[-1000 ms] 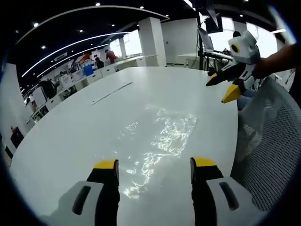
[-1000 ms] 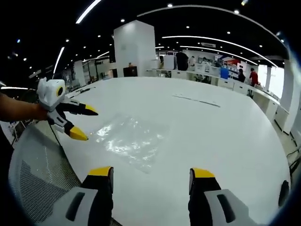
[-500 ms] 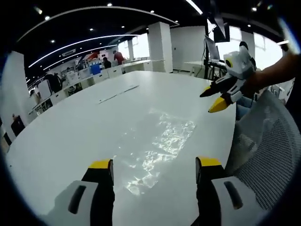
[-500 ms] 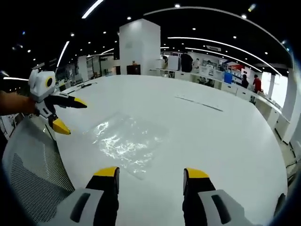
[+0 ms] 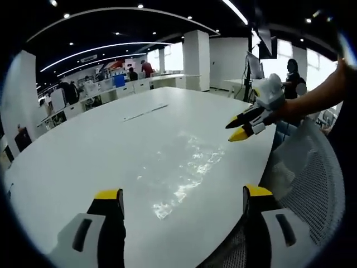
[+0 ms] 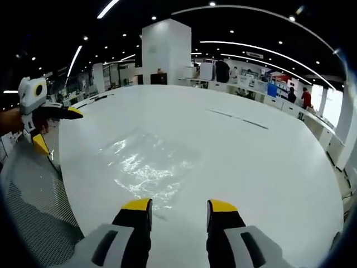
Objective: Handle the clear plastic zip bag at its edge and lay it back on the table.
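One clear plastic zip bag [image 6: 146, 167] is the thing that matters here, and it lies flat and crinkled on the white table [image 6: 251, 162], catching the ceiling lights, near the table's curved edge beside a mesh chair back [image 5: 312, 184]. In the right gripper view its near edge sits just ahead of the right gripper [image 6: 178, 207], whose yellow-tipped jaws stand a little apart with nothing between them; they hover close above that edge, and I cannot tell whether they touch the plastic. In the left gripper view the same bag [image 5: 187, 173] shows as a glinting patch on the tabletop, and the left gripper [image 5: 181, 196] hangs back from it near the table's rim, its jaws spread wide and empty. Each view also catches the other tool out to the side, held above the table by a person's forearm. As for progress, either the bag has not been picked up yet or it is already laid back; the pictures alone do not settle which. If the pinch is still to come, the right tool is the better placed, lined up on the bag's near edge. Farther off, a thin strip [image 6: 234, 118] lies across the tabletop, and beyond that are desks, a white pillar and a few people in an open office.
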The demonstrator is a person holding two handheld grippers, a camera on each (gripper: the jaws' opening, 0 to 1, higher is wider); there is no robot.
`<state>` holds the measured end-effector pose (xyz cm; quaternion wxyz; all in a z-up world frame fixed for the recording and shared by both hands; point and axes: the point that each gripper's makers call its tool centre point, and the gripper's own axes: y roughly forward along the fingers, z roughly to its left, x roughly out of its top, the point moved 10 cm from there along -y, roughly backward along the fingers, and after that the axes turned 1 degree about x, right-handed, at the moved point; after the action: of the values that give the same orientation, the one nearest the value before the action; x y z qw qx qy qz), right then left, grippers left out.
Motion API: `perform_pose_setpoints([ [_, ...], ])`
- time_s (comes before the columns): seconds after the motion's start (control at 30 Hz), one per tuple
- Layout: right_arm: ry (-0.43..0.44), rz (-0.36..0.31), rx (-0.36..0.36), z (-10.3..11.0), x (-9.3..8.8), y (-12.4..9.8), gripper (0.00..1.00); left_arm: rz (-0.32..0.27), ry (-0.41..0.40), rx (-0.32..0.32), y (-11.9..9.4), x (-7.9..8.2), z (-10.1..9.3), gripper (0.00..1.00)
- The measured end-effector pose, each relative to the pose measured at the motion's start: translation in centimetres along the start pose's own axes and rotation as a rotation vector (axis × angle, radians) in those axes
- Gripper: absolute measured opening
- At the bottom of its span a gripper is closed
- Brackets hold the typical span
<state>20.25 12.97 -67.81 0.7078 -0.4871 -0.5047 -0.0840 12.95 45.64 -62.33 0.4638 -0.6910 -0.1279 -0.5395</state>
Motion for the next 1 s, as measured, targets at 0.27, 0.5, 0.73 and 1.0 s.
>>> perform_pose_setpoints([
  [0.27, 0.049, 0.025, 0.004, -0.2, -0.3, 1.6, 0.30, 0.008, -0.022, 0.012, -1.4, -1.1, -0.2, 0.93],
  [0.5, 0.078, 0.044, 0.001, -0.4, -0.4, 2.7, 0.24, -0.001, -0.041, 0.031, -2.0, -2.2, -0.7, 0.94],
  [0.73, 0.108, 0.059, -0.008, -0.1, -0.5, 3.6, 0.20, -0.016, -0.051, 0.029, -1.7, -3.2, -0.8, 0.99],
  [1.0, 0.157, 0.068, -0.014, 0.2, -0.5, 4.1, 0.13, -0.030, -0.055, 0.041, -1.6, -2.9, -1.2, 0.99],
])
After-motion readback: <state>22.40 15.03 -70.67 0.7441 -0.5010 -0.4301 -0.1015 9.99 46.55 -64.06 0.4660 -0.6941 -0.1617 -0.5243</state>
